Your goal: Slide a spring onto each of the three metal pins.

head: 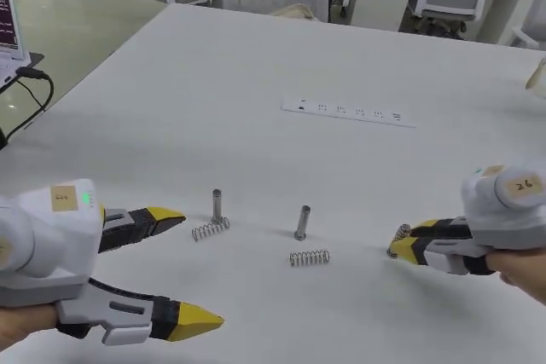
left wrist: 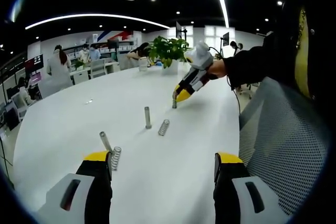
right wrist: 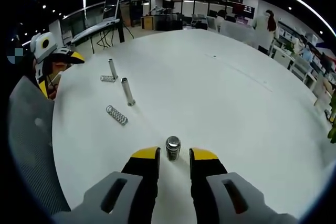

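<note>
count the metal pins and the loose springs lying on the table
metal pins: 3
loose springs: 2
total: 5

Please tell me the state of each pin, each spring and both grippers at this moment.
Left pin: upright, bare.
Middle pin: upright, bare.
Right pin: upright, seemingly carries a spring.
Left spring: lying loose.
Middle spring: lying loose.
Left gripper: jaws wide open.
Right gripper: jaws open around right pin.

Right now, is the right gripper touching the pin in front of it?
Apart. Right gripper view: table shows between the pin and both jaws of the right gripper.
</note>
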The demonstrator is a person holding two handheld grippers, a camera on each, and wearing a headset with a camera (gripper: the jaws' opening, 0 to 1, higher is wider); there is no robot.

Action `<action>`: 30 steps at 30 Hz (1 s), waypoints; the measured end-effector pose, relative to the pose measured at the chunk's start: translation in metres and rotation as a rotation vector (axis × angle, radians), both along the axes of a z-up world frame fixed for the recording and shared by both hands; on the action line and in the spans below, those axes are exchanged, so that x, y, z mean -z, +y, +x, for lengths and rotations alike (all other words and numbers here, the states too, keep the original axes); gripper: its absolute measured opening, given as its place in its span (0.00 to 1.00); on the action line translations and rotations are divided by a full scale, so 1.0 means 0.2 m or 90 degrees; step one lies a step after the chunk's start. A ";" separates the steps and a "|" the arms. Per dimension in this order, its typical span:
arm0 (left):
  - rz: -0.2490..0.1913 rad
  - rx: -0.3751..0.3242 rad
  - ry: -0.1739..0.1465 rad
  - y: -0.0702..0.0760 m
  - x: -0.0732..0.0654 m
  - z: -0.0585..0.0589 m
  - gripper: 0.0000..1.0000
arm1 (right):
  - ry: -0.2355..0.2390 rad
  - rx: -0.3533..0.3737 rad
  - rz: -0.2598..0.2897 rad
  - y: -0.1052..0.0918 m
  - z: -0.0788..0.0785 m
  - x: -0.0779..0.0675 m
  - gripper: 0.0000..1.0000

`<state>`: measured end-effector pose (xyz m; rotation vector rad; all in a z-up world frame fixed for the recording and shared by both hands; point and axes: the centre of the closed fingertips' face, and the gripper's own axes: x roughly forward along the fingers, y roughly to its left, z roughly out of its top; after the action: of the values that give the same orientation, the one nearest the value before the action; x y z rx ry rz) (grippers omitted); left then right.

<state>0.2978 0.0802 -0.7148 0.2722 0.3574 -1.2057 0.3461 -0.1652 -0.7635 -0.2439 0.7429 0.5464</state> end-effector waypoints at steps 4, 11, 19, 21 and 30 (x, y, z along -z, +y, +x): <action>-0.002 0.000 0.000 0.00 0.00 0.00 0.77 | -0.008 0.004 0.001 -0.02 0.00 -0.02 0.24; -0.003 -0.002 0.003 0.00 0.00 0.00 0.76 | -0.024 0.002 -0.005 -0.02 -0.01 -0.08 0.25; -0.004 -0.001 0.002 0.00 0.00 0.00 0.76 | -0.062 -0.028 -0.005 0.07 0.00 -0.23 0.27; -0.004 -0.001 0.002 0.00 0.00 0.00 0.76 | -0.074 -0.040 -0.004 0.11 0.00 -0.27 0.27; -0.005 -0.002 0.001 0.00 -0.01 -0.01 0.75 | -0.096 -0.098 0.011 0.29 0.02 -0.36 0.26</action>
<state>0.2967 0.0804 -0.7136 0.2634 0.3547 -1.2040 0.3498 -0.1074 -0.6921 -0.3251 0.5752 0.6729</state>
